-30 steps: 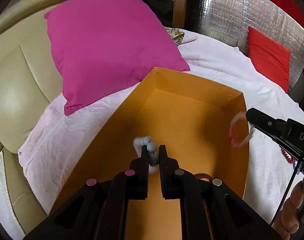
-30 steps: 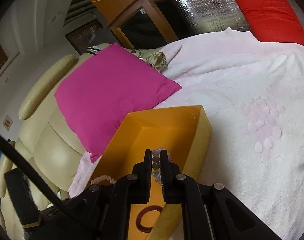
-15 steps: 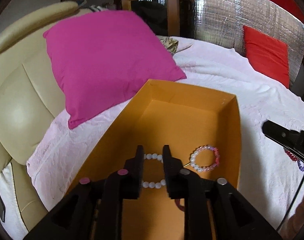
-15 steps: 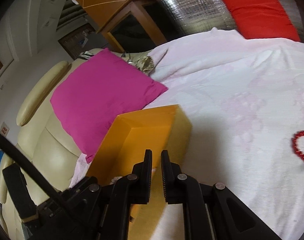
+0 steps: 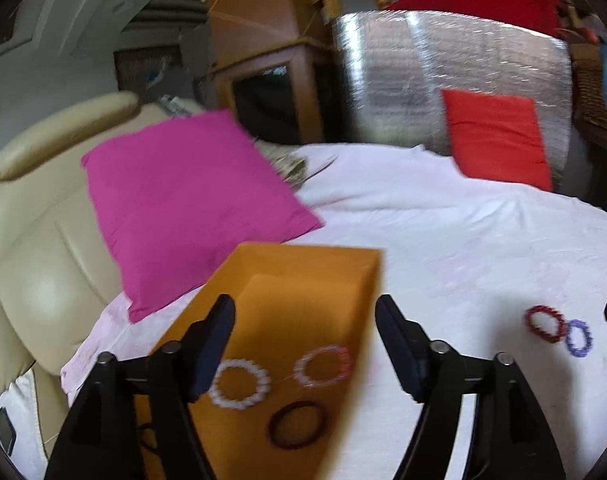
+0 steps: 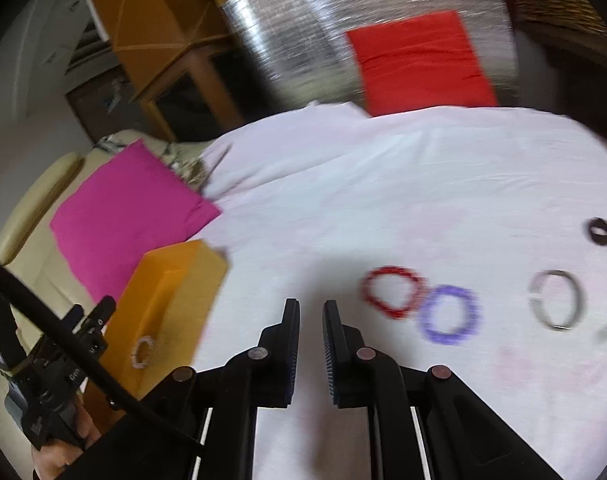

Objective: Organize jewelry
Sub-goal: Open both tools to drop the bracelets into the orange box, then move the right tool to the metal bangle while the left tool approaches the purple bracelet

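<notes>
Left wrist view: the left gripper stands above the near end of the orange box with its jaws wide and nothing between them; they have just been opening. In the box lie a white bead bracelet, a pink-and-white bracelet just beside it, and a dark ring-shaped band nearer the camera. The box sits on a white blanket, close to a magenta pillow. Off to the right on the blanket lie a red bracelet and a purple bracelet, touching or nearly so.

Right wrist view: the right gripper hangs over bare blanket, right of the box, its jaws a narrow slit apart with nothing in them. Ahead and to the right lie the red bracelet and purple bracelet, edges touching. Farther right are a silver bangle and a small dark ring, well apart. A red cushion leans against a foil-covered panel behind.
</notes>
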A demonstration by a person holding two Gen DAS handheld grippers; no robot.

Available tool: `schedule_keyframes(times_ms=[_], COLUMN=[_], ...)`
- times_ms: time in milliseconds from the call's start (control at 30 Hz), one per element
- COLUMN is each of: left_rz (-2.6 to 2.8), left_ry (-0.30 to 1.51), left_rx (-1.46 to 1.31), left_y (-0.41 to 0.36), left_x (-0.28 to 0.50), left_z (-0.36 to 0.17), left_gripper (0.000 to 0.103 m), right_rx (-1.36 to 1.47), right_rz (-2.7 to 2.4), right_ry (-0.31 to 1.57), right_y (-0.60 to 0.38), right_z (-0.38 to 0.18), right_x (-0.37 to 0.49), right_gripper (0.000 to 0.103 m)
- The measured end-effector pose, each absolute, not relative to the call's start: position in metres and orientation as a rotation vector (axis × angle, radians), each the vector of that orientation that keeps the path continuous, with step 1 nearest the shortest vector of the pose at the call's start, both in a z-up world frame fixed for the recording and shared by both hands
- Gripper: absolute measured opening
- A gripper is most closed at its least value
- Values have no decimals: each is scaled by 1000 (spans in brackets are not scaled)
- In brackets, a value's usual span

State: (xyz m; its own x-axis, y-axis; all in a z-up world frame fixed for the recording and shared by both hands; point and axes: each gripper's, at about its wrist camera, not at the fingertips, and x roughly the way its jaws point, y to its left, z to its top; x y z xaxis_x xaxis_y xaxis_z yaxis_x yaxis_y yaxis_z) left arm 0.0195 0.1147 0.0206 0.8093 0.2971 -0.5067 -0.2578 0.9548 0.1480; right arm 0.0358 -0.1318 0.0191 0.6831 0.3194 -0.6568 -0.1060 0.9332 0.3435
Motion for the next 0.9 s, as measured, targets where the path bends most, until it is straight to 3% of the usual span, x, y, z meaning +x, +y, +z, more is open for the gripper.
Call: schedule_keyframes(times_ms=[67, 167, 533, 900], left_rz=[248, 167, -2, -29], left_ry=[541, 555, 705, 791], left_rx=[103, 138, 177, 228], left_y=[92, 62, -7, -36], left_x=[18, 19, 37, 42], left_z=[22, 18, -11, -38], left_gripper=[76, 77, 78, 78], right_rx=[309, 351, 631, 656], right_rz=[188, 99, -165, -193], right_ry=[755, 691, 706, 803], right_y=[-159, -200, -337, -360], right_z=[24, 30, 2, -25], right_x=[24, 7, -7, -2], right_gripper=[30, 40, 40, 40])
